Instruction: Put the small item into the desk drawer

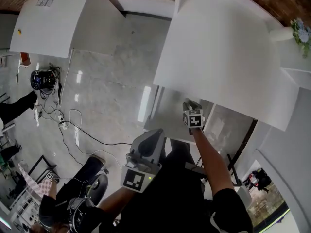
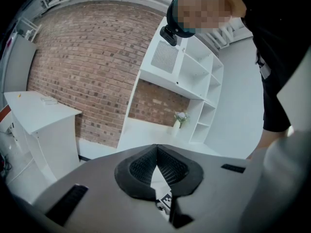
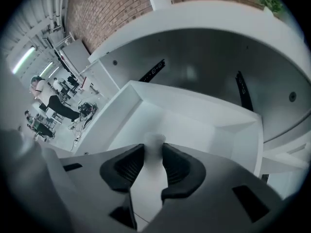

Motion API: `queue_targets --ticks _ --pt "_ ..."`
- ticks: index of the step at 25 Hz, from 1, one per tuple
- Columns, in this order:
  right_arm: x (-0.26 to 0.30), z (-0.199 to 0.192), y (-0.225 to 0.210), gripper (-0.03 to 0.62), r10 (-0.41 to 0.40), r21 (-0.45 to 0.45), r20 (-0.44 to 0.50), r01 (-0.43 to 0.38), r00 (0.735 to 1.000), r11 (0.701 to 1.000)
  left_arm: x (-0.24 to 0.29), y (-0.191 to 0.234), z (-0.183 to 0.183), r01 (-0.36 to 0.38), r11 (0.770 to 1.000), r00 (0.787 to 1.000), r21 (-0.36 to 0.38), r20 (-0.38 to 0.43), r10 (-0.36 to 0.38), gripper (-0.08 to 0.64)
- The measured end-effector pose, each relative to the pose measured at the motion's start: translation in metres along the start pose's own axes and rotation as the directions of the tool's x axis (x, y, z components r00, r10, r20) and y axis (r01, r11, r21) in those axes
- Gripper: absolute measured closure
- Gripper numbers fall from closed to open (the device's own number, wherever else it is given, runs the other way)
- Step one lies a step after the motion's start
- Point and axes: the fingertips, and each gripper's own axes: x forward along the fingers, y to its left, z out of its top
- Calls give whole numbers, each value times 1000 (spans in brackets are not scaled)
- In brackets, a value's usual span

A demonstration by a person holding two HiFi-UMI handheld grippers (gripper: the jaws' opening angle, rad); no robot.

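The small item (image 3: 151, 169) in the right tongs (image 3: 153, 149) is a pale blur, perhaps a little bottle. In the head view the marker cube (image 1: 194, 119) hides the tongs' tips, and the flowers (image 1: 302, 32) are cut off at the edge.

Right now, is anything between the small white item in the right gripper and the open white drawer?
Nothing visible. The small white rounded item is clamped in the right gripper, just above the open white desk drawer. The part of the drawer's floor that is in view looks bare.
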Motion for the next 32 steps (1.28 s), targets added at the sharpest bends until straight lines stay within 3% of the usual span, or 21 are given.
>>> queue_targets --ticks 11,32 --pt "25 -22 -10 454 -7 70 -60 11 998 997 5 11 -4 -27 1000 1000 -7 -15 27 535" --pt "30 -33 -9 423 -20 18 -138 23 990 1000 7 15 -7 -42 999 999 -8 -17 42 535"
